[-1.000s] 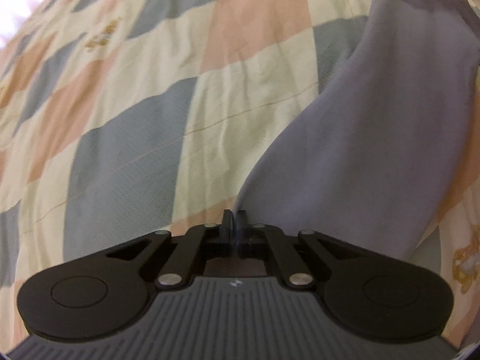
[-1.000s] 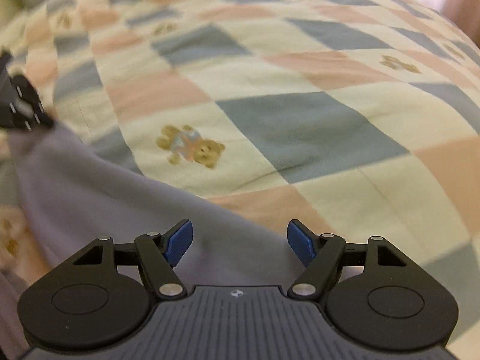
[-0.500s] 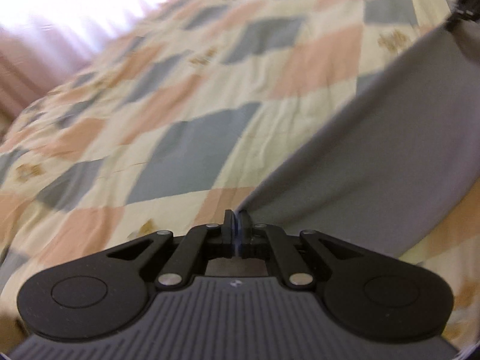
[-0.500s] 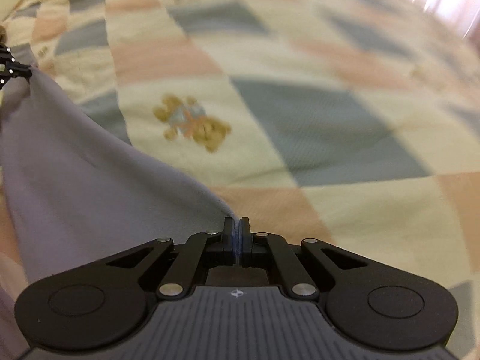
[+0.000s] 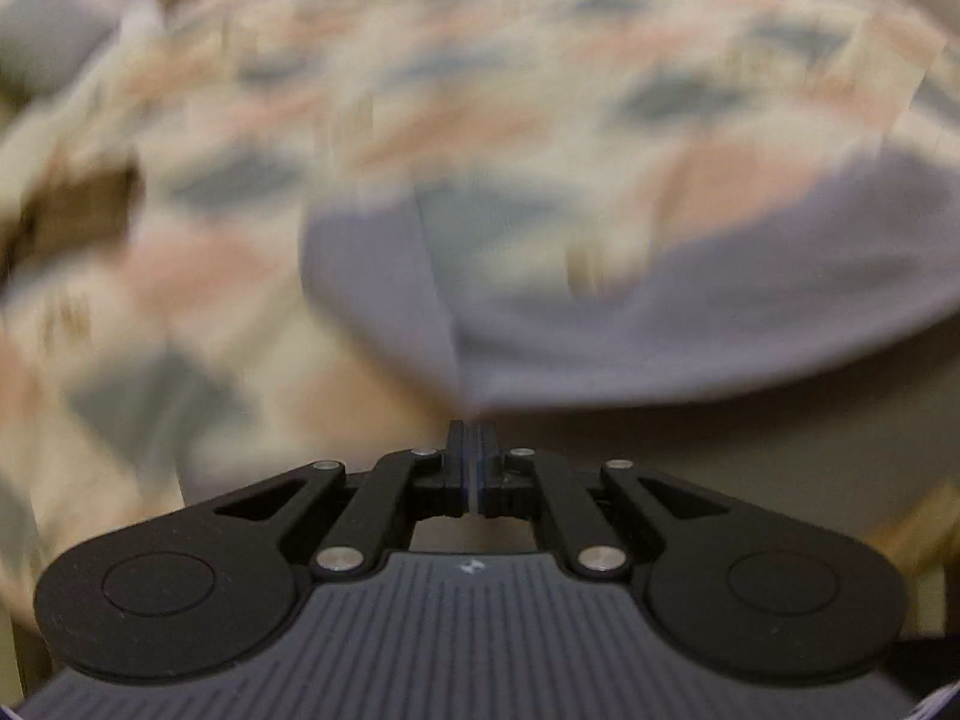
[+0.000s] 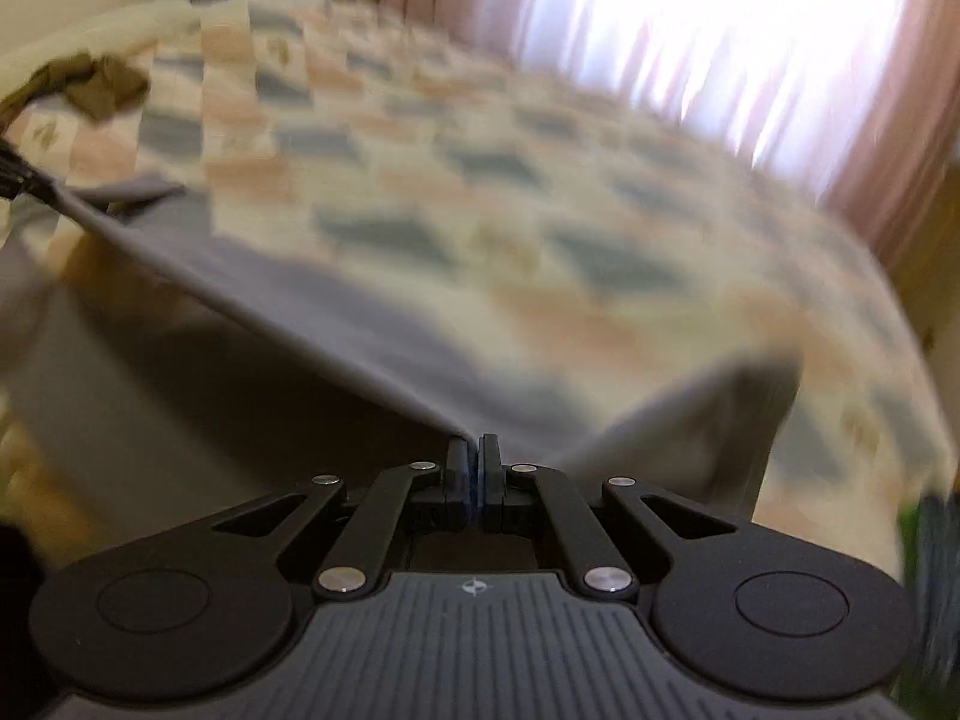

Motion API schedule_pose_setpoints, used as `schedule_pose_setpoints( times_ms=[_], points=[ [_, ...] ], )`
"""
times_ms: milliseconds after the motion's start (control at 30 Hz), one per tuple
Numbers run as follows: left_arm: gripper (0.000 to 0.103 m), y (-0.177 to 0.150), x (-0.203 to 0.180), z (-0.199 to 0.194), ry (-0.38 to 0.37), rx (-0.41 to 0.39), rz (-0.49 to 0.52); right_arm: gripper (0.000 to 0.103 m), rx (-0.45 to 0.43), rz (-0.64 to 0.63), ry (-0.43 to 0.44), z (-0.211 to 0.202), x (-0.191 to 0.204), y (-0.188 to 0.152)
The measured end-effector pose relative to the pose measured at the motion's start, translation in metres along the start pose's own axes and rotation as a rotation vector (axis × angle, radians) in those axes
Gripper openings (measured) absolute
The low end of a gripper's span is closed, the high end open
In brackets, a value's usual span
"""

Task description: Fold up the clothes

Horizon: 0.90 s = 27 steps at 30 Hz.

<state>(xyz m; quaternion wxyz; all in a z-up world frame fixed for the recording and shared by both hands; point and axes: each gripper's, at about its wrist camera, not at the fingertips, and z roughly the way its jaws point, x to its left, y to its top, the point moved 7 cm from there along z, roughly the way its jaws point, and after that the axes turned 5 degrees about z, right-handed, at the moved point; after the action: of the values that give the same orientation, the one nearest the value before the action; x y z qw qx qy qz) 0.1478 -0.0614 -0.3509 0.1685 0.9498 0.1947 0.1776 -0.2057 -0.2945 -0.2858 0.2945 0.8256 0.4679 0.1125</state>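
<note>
Garment point(image 6: 336, 324) stretched above bed point(image 6: 540, 192), between left gripper point(image 5: 471, 441) and right gripper point(image 6: 473, 450).

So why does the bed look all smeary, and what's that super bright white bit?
Left wrist view: the checked quilt and grey garment are smeared by motion blur, while the left gripper stays sharp. Right wrist view: the curtained window glares white, washed out.

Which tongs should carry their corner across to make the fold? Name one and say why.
Neither clearly: both are shut on the grey garment. I would lean right: the right tongs face open checked quilt ahead, while the left tongs view is too blurred to judge.
</note>
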Motion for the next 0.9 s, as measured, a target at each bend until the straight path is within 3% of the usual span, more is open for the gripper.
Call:
schedule_pose_setpoints(
  times_ms=[33, 100, 167, 267, 333, 467, 567, 633, 733, 800, 900],
  points=[
    [0.005, -0.017, -0.007, 0.008, 0.004, 0.065, -0.015, 0.009, 0.077, 0.032, 0.001, 0.006, 0.003, -0.02],
    [0.006, -0.031, -0.014, 0.01, 0.02, 0.108, -0.038, 0.024, 0.201, 0.1, 0.003, 0.014, 0.004, -0.053],
    [0.008, -0.032, -0.017, 0.005, 0.029, 0.102, -0.071, 0.025, 0.237, 0.172, 0.008, 0.012, 0.0, -0.068],
    [0.024, -0.013, -0.019, -0.003, 0.0, 0.056, -0.147, 0.043, 0.151, 0.44, 0.026, 0.004, -0.037, -0.056],
    [0.029, 0.0, -0.02, -0.006, -0.037, 0.018, -0.222, 0.045, 0.081, 0.723, 0.056, 0.006, -0.074, -0.051],
    [0.031, 0.006, -0.004, 0.009, -0.157, 0.016, -0.538, 0.045, -0.015, 1.256, 0.109, 0.022, -0.133, -0.07],
    [0.032, -0.001, 0.017, 0.025, -0.191, 0.028, -0.763, 0.046, -0.065, 1.48, 0.117, 0.034, -0.157, -0.09],
    [0.031, -0.007, 0.033, 0.034, -0.181, 0.033, -0.884, 0.046, -0.076, 1.514, 0.083, 0.039, -0.165, -0.096],
    [0.032, 0.004, 0.048, 0.042, -0.14, 0.014, -0.876, 0.047, -0.084, 1.521, 0.03, 0.046, -0.174, -0.101],
    [0.034, 0.023, 0.051, 0.044, -0.083, -0.006, -0.746, 0.047, -0.088, 1.54, 0.022, 0.051, -0.177, -0.103],
    [0.036, 0.054, 0.051, 0.051, 0.065, -0.013, -0.495, 0.047, -0.092, 1.578, 0.029, 0.059, -0.181, -0.105]
  ],
)
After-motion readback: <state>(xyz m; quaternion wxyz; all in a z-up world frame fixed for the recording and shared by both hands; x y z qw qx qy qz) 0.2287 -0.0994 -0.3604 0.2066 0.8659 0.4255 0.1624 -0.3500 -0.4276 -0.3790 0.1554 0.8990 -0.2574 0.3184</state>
